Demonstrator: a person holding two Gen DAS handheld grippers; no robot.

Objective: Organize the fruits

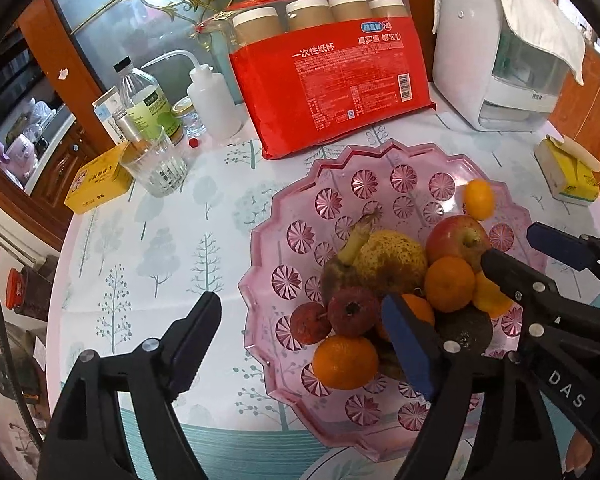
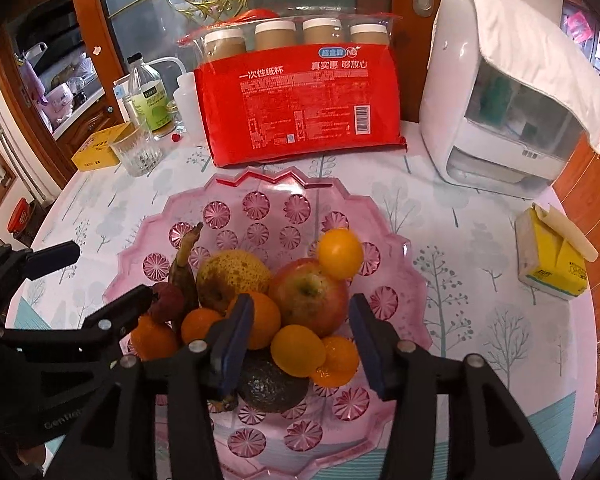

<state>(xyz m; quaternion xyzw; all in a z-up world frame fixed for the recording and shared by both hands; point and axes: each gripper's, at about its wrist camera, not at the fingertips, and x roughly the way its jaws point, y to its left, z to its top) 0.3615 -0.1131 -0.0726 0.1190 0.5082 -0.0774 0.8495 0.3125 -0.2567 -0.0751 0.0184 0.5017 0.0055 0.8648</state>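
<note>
A pink scalloped plate holds piled fruit: a yellow pear, a red apple, a dark banana, a lychee, several oranges, an avocado. A small orange looks blurred beside the apple. My right gripper stands open above the pile's near side, with no fruit pressed between its pads. My left gripper is open wide over the plate's left rim, close to two lychees. Each gripper shows in the other's view: right gripper, left gripper.
Behind the plate lies a red pack of paper cups. A white appliance stands back right, a yellow tissue pack to the right. A glass, bottles and a yellow box crowd the back left.
</note>
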